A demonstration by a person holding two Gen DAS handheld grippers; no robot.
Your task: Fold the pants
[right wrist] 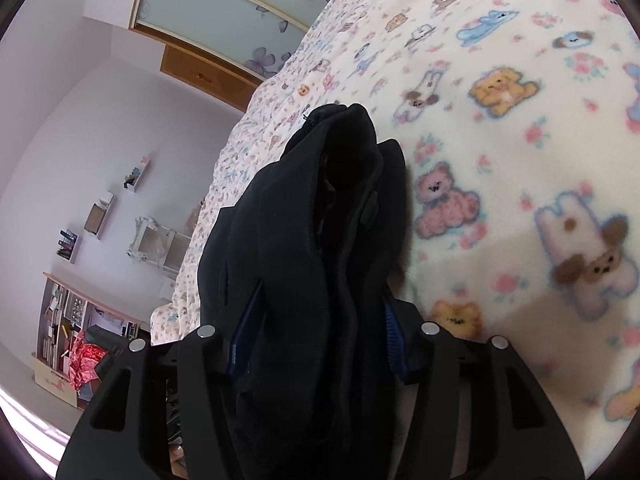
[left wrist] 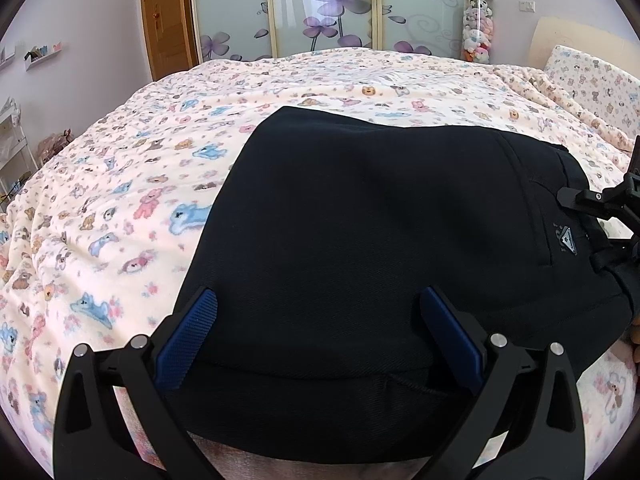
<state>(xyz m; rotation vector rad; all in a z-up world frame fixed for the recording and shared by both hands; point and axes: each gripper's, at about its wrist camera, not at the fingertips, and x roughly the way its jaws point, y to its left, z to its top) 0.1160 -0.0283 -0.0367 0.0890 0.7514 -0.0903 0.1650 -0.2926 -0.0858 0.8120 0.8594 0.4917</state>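
- On the bed [left wrist: 120, 184]: black pants [left wrist: 380, 220], folded, flat on the teddy bear blanket [right wrist: 500, 140].
- Left gripper [left wrist: 316, 340]: wide apart over the near edge, gripping nothing.
- Right gripper [right wrist: 316, 344]: squeezed tight on the bunched pants.

Black pants [left wrist: 360, 220] lie on teddy-print bed [left wrist: 140, 168].

A cream fleece blanket [left wrist: 120, 184] printed with teddy bears and blue dogs covers the bed. Beyond the blanket's far edge stand sliding wardrobe doors [left wrist: 328, 4] of frosted glass with purple flowers. Left of them is a wooden door [left wrist: 168, 20]; right of them, a clear tube of plush toys [left wrist: 477, 28]. Small wall shelves [right wrist: 100, 216] hang on the lilac wall.
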